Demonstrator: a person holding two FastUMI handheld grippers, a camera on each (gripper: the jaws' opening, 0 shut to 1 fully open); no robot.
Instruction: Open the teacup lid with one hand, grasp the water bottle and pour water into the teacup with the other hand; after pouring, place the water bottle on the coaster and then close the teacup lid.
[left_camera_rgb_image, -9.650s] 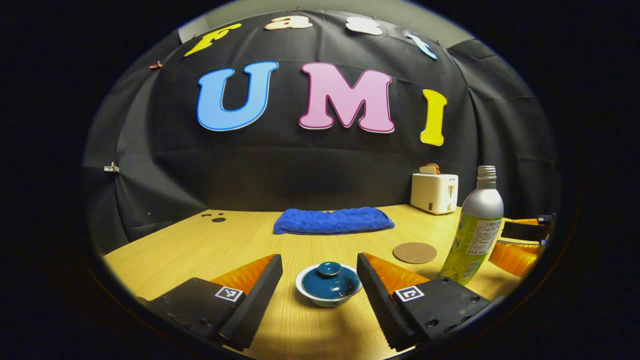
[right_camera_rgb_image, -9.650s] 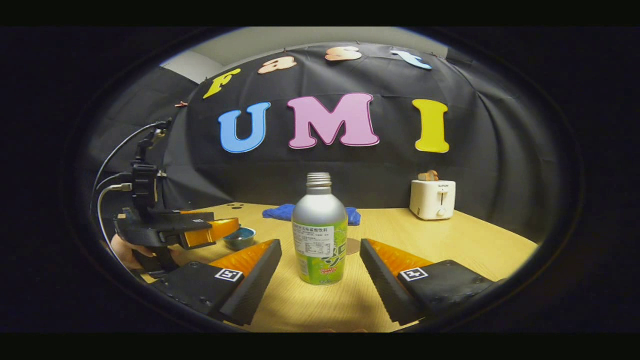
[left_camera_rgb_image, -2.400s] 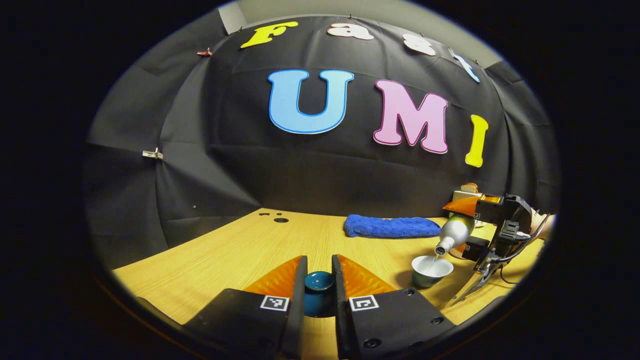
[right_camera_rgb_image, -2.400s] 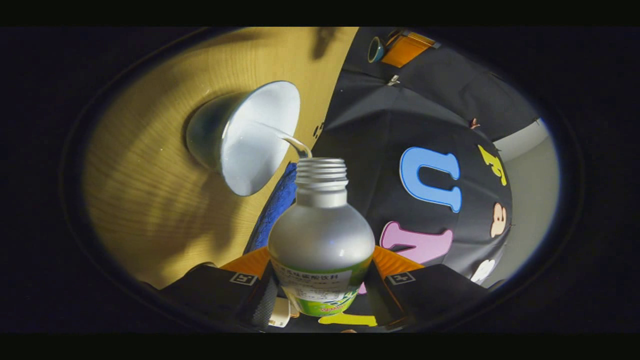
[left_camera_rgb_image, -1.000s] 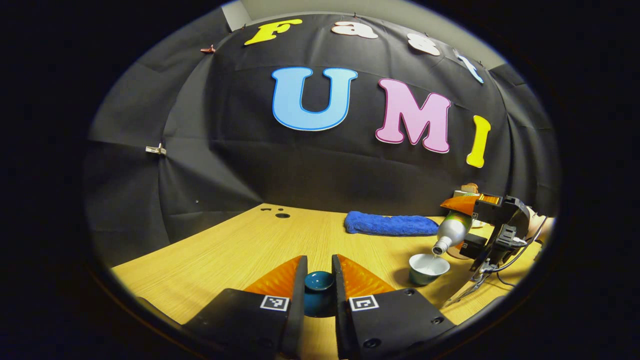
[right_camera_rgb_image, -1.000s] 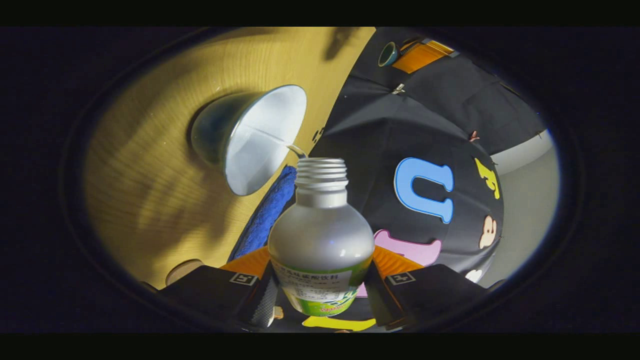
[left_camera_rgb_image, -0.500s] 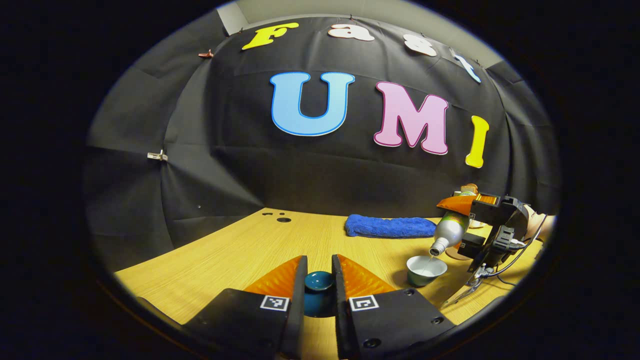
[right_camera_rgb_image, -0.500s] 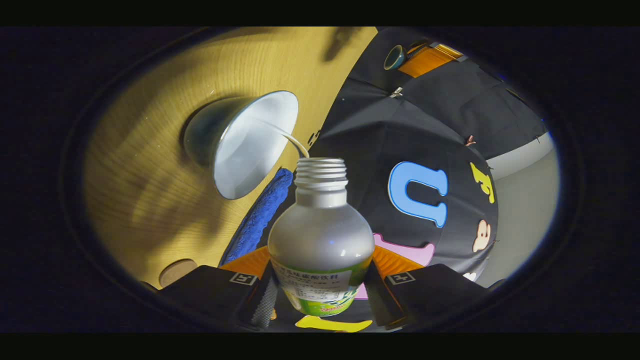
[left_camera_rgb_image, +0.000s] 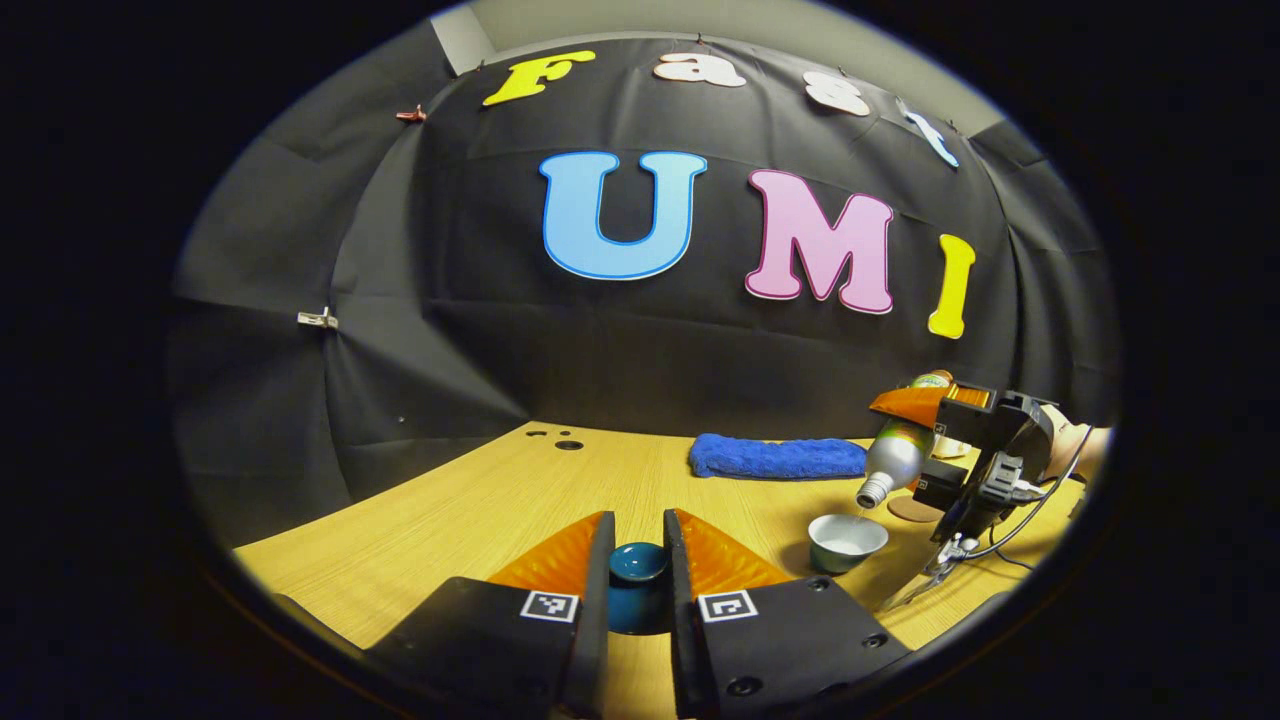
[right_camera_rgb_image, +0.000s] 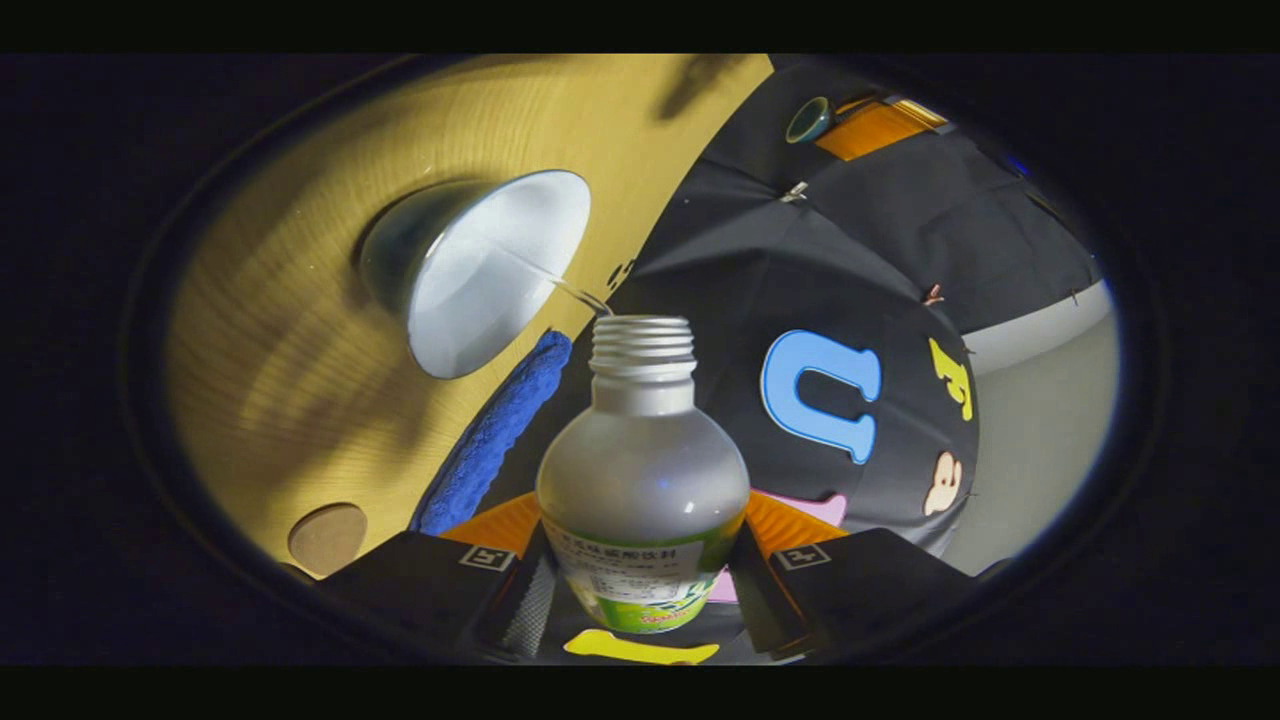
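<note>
My left gripper (left_camera_rgb_image: 638, 570) is shut on the dark blue teacup lid (left_camera_rgb_image: 638, 563), held above the wooden table (left_camera_rgb_image: 480, 510) well left of the cup. The white-lined teacup (left_camera_rgb_image: 846, 541) stands open on the table, also seen tilted in the right gripper view as the teacup (right_camera_rgb_image: 480, 270). My right gripper (right_camera_rgb_image: 640, 590) is shut on the silver and green water bottle (right_camera_rgb_image: 642, 480), tipped with its mouth just above the cup's rim. A thin stream of water runs into the cup. In the left gripper view the bottle (left_camera_rgb_image: 893, 460) slants down from the right gripper (left_camera_rgb_image: 925, 405). The round cork coaster (right_camera_rgb_image: 327, 538) lies on the table.
A folded blue towel (left_camera_rgb_image: 775, 456) lies at the back of the table behind the cup. Cables (left_camera_rgb_image: 1000, 535) hang from the right gripper's body near the table's right edge. The left gripper with the lid (right_camera_rgb_image: 810, 118) appears far off in the right gripper view.
The water stream has thinned and the bottle has tipped back slightly, bringing more of the coaster into the right gripper view. The left gripper still holds the lid in place.
</note>
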